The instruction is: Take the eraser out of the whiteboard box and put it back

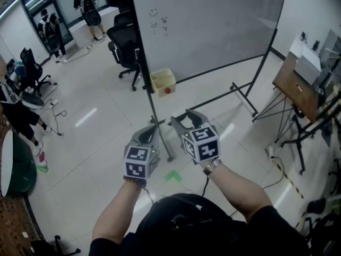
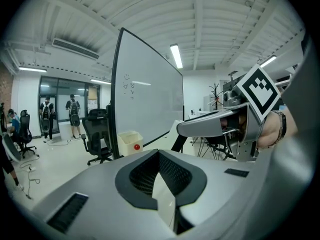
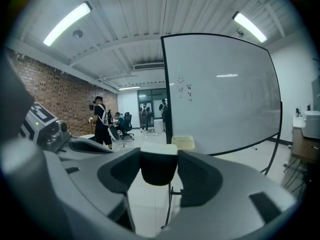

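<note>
Forearms first: two of them reach up from the bottom edge of the head view, above dark-clad shoulders. A metal watch point(image 1: 212, 166) sits on the right wrist. Each arm ends in a tool. The two tools are side by side at frame centre, close but not touching.

Left tool point(image 1: 152, 132): jaws together, nothing between them. Its own view shows the dark pads met.

Right tool point(image 1: 186, 120): jaws stand wide, clamped on the eraser point(image 3: 158, 165). White back on top, black felt below, a pad against each side. Eraser is out of the box and held in the air over the pale tiled floor.

Whiteboard box point(image 1: 163, 82): cream, open-topped, red dot on its front. It sits beside the left post of the whiteboard point(image 1: 213, 20), upper centre of the frame, well apart from both tools. Cannot tell whether it rests on the floor or hangs from the post.

Board carries a few small marks near its upper left corner. Black office chair point(image 1: 123, 46) just left of the post. Green arrow mark point(image 1: 172, 176) on the floor between the forearms. People stand at upper left by glass doors.
</note>
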`<action>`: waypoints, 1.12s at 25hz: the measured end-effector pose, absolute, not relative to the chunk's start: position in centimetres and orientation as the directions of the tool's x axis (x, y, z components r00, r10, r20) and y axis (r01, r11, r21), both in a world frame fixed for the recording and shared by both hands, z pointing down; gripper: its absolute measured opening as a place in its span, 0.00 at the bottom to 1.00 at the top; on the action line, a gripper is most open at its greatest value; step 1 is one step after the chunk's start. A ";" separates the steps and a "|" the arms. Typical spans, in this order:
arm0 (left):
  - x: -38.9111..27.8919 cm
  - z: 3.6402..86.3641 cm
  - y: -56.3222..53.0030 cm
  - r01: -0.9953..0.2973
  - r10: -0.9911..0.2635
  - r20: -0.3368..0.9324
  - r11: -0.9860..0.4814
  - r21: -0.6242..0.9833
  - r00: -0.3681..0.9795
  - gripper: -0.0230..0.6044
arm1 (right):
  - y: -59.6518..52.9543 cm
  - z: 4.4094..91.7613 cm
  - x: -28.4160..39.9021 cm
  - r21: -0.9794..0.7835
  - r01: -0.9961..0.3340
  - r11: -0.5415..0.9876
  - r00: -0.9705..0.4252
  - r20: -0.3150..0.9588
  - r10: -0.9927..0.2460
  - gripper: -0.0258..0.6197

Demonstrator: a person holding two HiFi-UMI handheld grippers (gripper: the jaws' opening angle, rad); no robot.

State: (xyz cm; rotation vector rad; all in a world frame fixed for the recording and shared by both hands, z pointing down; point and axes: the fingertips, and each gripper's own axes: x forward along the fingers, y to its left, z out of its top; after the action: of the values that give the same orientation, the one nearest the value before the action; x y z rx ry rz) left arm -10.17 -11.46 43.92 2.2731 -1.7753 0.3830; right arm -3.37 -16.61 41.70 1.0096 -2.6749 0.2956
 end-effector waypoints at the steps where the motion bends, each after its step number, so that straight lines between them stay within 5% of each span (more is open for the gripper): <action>1: -10.2 43.9 -11.4 -0.969 -0.909 0.344 -0.245 0.021 0.237 0.04 | -16.4 41.7 -3.5 -0.094 -0.671 0.735 -0.720 0.317 -0.617 0.44; 19: -10.3 43.6 -10.7 -0.957 -0.901 0.336 -0.288 0.015 0.276 0.04 | -15.3 41.0 -3.6 -0.076 -0.698 0.712 -0.694 0.314 -0.647 0.44; 28: -8.7 44.2 -11.5 -0.948 -0.883 0.359 -0.319 0.013 0.302 0.22 | -15.7 40.9 -2.6 -0.076 -0.696 0.714 -0.697 0.312 -0.646 0.44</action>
State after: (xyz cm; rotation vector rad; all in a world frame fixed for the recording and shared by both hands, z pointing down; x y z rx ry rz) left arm -8.70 -11.46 44.16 2.3466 -1.6810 0.4251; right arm -2.56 -15.67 40.88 1.0622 -2.6581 0.2737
